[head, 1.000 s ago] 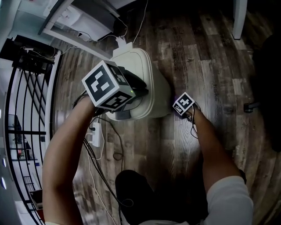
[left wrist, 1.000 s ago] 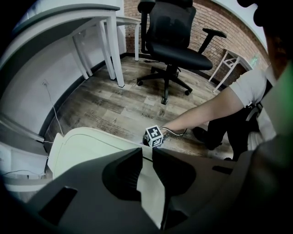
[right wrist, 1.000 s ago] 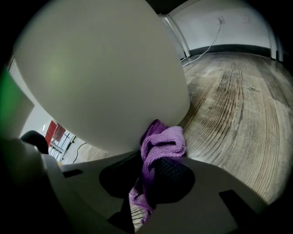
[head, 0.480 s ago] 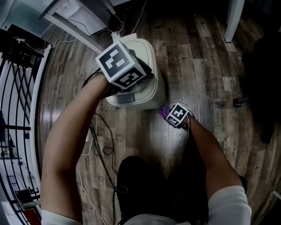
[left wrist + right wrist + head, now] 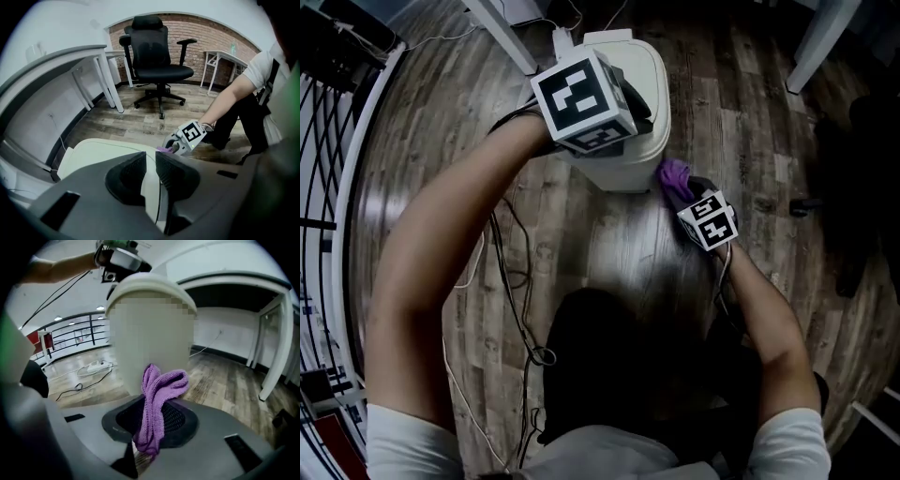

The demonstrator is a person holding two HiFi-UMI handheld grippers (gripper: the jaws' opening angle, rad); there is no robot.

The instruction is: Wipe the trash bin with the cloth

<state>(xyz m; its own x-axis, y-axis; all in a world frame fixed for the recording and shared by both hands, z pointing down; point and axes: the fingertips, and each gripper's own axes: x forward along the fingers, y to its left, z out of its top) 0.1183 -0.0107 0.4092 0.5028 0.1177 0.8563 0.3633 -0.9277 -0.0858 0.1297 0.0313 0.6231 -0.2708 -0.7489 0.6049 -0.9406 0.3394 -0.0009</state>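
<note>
The left claw [image 5: 150, 161] was clenched almost shut over the lid of the white trash bin [image 5: 649, 75], which stood on the wooden floor [image 5: 581, 244]. Just right of the bin's side, the purple cloth [image 5: 674, 174] was grasped by the right claw [image 5: 154, 416].

Office rm: swivel chair [image 5: 157, 70], white desks [image 5: 70, 58], brick wall [image 5: 211, 40].

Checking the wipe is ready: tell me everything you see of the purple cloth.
The purple cloth is a soft, knitted-looking rag, bunched and folded, pinched in the jaws of the right gripper. Its loose end flops over just before the side of the cream trash bin; contact cannot be told.
</note>
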